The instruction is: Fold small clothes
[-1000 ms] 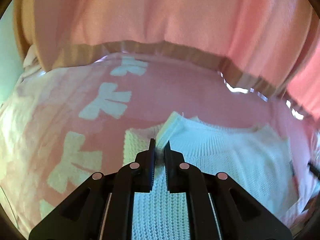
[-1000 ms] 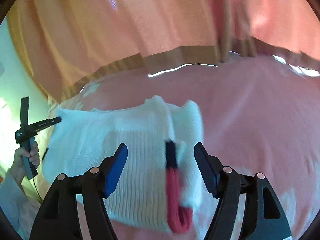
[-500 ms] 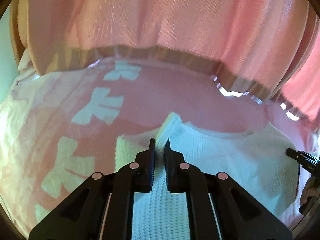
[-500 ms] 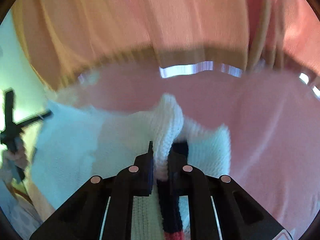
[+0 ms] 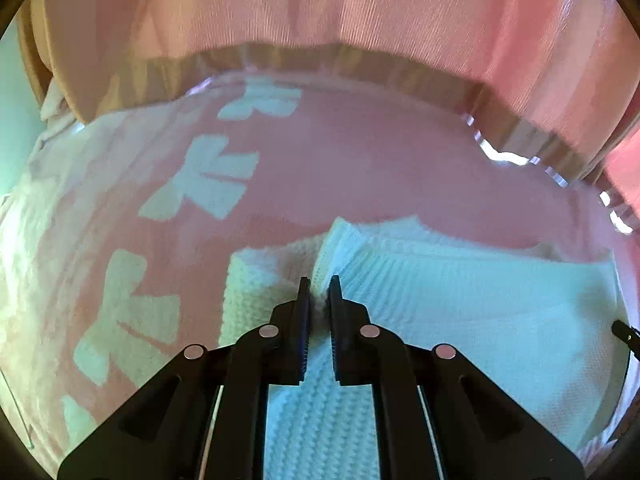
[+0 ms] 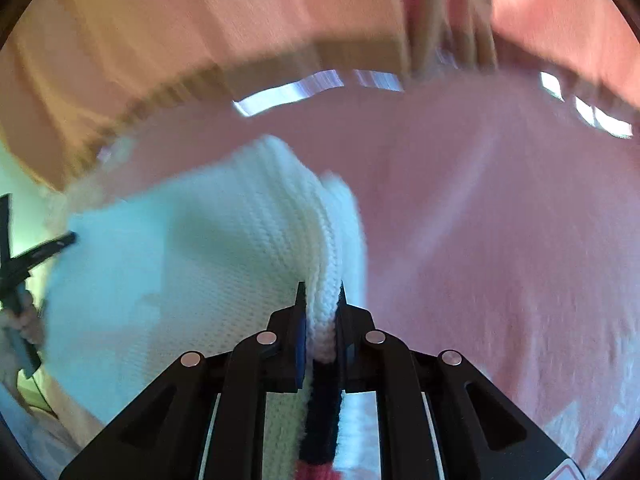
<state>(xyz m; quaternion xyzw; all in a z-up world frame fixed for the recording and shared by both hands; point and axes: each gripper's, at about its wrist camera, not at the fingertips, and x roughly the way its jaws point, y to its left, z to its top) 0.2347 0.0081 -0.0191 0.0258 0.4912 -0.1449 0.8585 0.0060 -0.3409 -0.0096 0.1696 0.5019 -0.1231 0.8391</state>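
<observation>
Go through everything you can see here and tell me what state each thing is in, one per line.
White knit sweater: pinched at two spots, raised into ridges, the rest spread on the bed cover.
Left gripper: shut on a fold of the sweater.
Right gripper: shut on a ridge of the sweater with a dark and red trim.
Pink bed cover: spread flat under the sweater.
Curtain: hanging closed.

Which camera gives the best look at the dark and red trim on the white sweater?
The right wrist view: the dark and red trim runs between the right hand-held gripper. The left wrist view shows only white knit.
</observation>
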